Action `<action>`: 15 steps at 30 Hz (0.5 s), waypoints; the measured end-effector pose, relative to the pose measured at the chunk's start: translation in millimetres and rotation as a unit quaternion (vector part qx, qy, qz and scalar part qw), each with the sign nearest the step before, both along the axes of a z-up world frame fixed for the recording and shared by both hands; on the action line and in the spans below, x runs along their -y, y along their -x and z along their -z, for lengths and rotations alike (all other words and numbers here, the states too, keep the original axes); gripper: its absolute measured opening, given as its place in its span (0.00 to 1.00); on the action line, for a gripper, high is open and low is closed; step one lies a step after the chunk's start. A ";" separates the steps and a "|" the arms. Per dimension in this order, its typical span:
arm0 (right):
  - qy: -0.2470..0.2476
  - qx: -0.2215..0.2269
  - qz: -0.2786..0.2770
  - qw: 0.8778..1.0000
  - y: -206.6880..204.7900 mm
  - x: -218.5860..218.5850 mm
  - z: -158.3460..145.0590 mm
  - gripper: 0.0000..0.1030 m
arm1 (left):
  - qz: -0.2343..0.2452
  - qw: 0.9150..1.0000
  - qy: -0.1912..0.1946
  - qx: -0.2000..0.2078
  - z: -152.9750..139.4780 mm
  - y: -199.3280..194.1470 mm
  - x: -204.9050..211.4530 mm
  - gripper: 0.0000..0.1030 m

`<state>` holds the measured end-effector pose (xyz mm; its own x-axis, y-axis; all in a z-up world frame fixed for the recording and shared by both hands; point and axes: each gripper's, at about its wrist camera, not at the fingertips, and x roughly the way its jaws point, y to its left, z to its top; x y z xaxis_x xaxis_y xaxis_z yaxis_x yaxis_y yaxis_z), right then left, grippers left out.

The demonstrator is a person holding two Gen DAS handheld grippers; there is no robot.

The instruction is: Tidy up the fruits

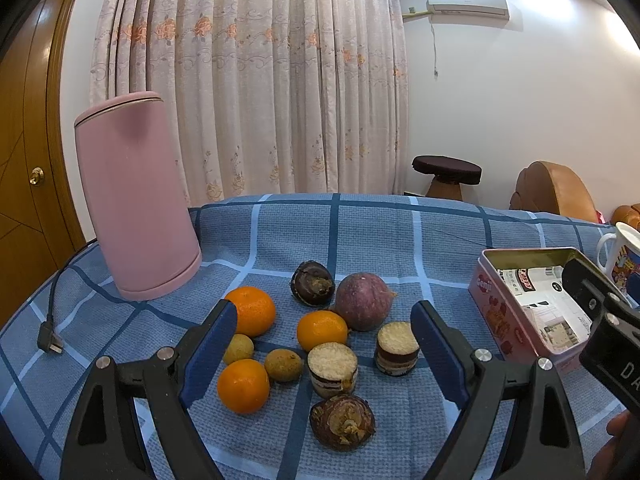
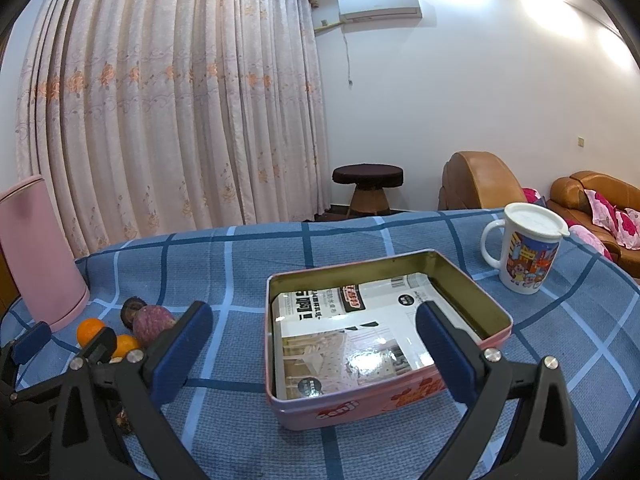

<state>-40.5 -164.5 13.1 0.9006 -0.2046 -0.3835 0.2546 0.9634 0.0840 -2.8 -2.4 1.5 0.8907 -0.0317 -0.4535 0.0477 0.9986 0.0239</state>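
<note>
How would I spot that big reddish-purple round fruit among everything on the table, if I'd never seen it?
Start at the tall pink kettle on the blue checked tablecloth; the fruit pile lies just to its right. At the pile's far edge sits the reddish-purple fruit, beside a dark, near-black one. It is the largest piece, dusty purple-red with a small pointed tip, unlike the oranges in front.

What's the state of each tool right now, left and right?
Left tool: open, empty, hovering over the fruit pile.
Right tool: open, empty, poised over the pink tin.
</note>
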 end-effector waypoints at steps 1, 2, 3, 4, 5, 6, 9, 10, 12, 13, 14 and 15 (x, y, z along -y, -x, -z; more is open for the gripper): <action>0.000 0.000 0.000 1.000 0.0 -0.1 0.1 1.00 | 0.000 1.000 0.000 0.000 0.0 -0.2 0.3 0.87; -0.001 0.000 -0.001 1.000 0.0 1.1 0.4 1.00 | 0.000 1.000 0.000 0.000 0.0 -0.2 0.2 0.87; -0.001 0.000 -0.001 1.000 -0.1 2.3 0.7 1.00 | 0.000 1.000 0.000 0.000 0.0 -0.1 0.0 0.87; -0.001 0.000 -0.001 1.000 -0.3 3.4 1.1 1.00 | -0.001 1.000 0.000 -0.001 0.0 0.1 -0.1 0.87; -0.001 0.000 -0.001 1.000 -0.4 4.9 1.5 1.00 | -0.001 1.000 0.000 0.000 0.2 0.1 -0.2 0.87; -0.001 0.000 -0.001 1.000 -0.5 6.5 1.9 1.00 | -0.001 1.000 0.000 0.000 -0.3 0.5 -0.1 0.87; -0.001 0.001 -0.002 1.000 -2.6 3.9 0.1 1.00 | -0.001 1.000 0.000 0.000 0.3 0.3 -0.4 0.87; -0.001 0.001 -0.003 1.000 -2.3 3.8 0.3 1.00 | 0.000 1.000 0.000 0.000 0.3 0.3 -0.5 0.87; -0.001 0.001 -0.004 1.000 0.4 -1.6 -0.3 1.00 | 0.000 1.000 0.001 0.000 0.4 0.4 -0.8 0.87; 0.000 0.000 -0.005 1.000 1.3 -4.0 -1.0 1.00 | 0.000 1.000 0.001 0.000 0.4 0.4 -0.8 0.87; 0.000 0.000 -0.005 1.000 1.2 -5.0 -1.1 1.00 | 0.000 1.000 0.001 0.000 0.2 0.5 -0.8 0.87; 0.000 0.001 -0.006 1.000 -0.8 -1.8 -3.3 1.00 | 0.000 1.000 0.001 0.000 0.4 0.3 -1.0 0.87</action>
<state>-39.7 -162.7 16.4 0.9035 -0.1942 -0.3820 0.2432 0.9663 0.0839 -3.1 -1.4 1.1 0.8906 -0.0319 -0.4537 0.0472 0.9986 0.0224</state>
